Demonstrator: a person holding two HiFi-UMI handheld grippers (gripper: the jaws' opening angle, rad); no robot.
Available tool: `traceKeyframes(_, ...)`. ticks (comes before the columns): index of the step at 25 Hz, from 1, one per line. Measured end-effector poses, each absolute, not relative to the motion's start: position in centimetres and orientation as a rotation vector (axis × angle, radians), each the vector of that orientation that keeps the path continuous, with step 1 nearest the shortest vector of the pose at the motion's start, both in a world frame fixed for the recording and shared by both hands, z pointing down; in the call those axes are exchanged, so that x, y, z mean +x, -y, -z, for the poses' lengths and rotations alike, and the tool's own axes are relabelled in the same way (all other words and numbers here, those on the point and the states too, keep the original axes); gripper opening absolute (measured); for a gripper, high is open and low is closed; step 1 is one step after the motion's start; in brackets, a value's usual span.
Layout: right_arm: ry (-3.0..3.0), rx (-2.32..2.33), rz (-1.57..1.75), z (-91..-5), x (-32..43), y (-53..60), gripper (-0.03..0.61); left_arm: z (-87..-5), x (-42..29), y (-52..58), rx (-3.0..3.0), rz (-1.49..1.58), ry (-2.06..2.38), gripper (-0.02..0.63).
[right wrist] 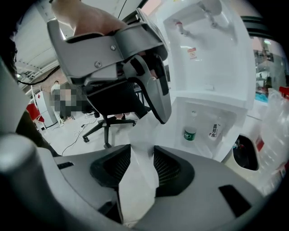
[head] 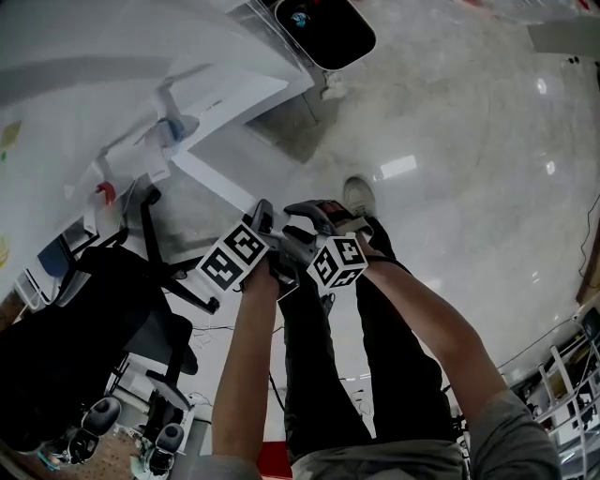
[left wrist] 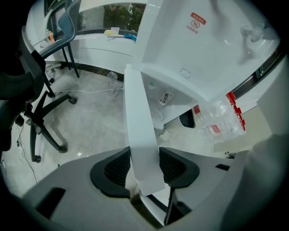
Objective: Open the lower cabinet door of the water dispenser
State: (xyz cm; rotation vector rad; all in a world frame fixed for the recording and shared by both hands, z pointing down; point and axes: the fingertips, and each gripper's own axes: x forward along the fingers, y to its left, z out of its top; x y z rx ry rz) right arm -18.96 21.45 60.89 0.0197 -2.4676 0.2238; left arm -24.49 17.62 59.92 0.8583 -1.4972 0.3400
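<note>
The white water dispenser stands at the upper left of the head view, and its lower cabinet door is swung out toward me. Both grippers meet at the door's free edge. In the left gripper view the door runs edge-on between the pads of my left gripper, which is shut on it. My right gripper grips the same door lower down, with the left gripper just above. The open cabinet holds a small bottle.
A black office chair stands to the left of the dispenser, with cables on the floor near it. Shrink-wrapped water bottles with red caps sit beside the dispenser. A dark bin is beyond it. My legs and a shoe are below the grippers.
</note>
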Motion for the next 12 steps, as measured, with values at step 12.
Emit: traceKeyframes(12, 2.451, 0.054, -0.222, -58.5, -25.9, -28.8, 0.091, -57.6, -30.6, -23.5, 1.141, -0.543, 1.366, 0.199)
